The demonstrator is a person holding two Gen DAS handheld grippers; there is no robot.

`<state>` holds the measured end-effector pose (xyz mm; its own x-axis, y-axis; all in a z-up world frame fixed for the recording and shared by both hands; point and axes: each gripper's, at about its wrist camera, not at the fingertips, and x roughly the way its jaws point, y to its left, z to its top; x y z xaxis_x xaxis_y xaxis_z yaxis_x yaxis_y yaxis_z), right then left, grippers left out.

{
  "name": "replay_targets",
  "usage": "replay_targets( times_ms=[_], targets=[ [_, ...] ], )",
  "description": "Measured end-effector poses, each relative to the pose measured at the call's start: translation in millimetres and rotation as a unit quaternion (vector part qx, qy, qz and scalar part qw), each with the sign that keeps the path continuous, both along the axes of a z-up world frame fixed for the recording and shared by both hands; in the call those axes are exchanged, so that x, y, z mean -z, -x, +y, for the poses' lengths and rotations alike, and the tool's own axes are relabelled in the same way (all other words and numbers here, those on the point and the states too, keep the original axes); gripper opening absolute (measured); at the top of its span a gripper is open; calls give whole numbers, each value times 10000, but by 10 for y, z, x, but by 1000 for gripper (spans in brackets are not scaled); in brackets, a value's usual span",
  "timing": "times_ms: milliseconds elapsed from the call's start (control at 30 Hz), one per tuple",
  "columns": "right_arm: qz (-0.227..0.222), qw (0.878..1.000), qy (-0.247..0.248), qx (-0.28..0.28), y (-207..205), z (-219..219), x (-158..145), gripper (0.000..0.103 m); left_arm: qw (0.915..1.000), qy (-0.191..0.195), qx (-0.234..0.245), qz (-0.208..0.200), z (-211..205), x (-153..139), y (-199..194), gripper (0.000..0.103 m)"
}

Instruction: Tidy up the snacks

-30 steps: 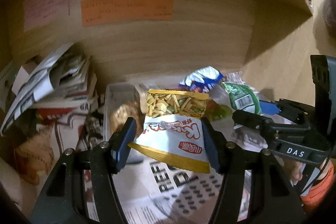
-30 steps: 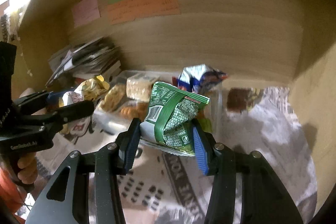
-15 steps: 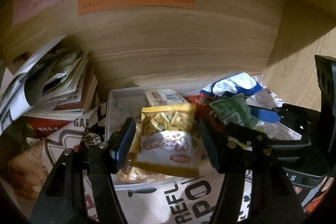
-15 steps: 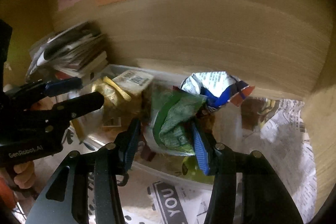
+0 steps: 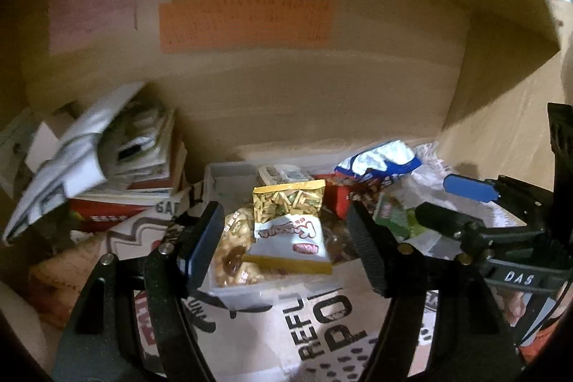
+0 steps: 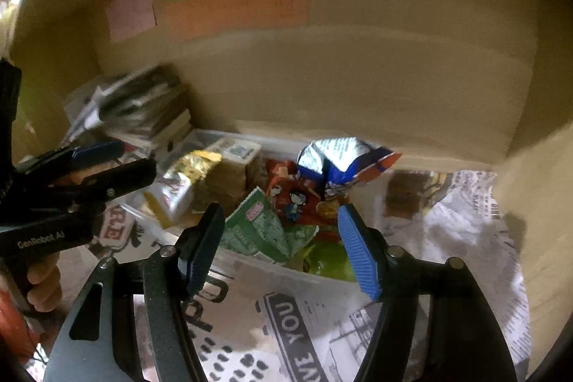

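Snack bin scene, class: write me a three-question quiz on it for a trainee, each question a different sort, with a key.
1. True or false: the yellow-and-white snack bag lies in the clear plastic bin.
2. Multiple choice: the green snack packet is A) clamped by the right gripper, B) lying released in the bin, C) on the stack of papers.
3. Fill in: the shelf floor is lined with ____.

Key: 1 true. 2 B: both grippers' jaws have just been opening, and the left gripper presses nothing either. 3 newspaper.
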<state>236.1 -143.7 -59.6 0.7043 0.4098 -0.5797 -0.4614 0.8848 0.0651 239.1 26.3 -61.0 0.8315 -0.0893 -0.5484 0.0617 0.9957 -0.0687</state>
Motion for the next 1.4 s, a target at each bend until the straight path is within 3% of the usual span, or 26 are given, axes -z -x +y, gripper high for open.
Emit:
replay_targets(
  times_ms=[200,300,367,500,600,733,1400],
  targets=[
    [-310,9989,-353,36,310,-170,-259,63,9989,-16,-100,-450,-13,-253,439,70],
    [-591,9968,-532,112,531,-264,-415,70,9974,35,-108,-713,-27,-389,648,72],
    [-777,9950,-613,157,668,-309,-510,78,9955,37,-136,-936,-35,-474,820,79],
    [-1066,9919,-676,160,940,-341,-655,81,9913,50,-213,-1300,-48,-609,1112,83],
    [-1213,9898,-724,170,1100,-343,-722,87,9891,158,-202,-1447,-33,-676,1260,92],
    [-1349,9874,-804,204,1252,-351,-758,103,9853,134,-303,-1673,-41,-724,1473,101],
    [-1482,9861,-744,119,1530,-286,-727,103,9842,115,-342,-1732,-24,-664,1736,103]
  ],
)
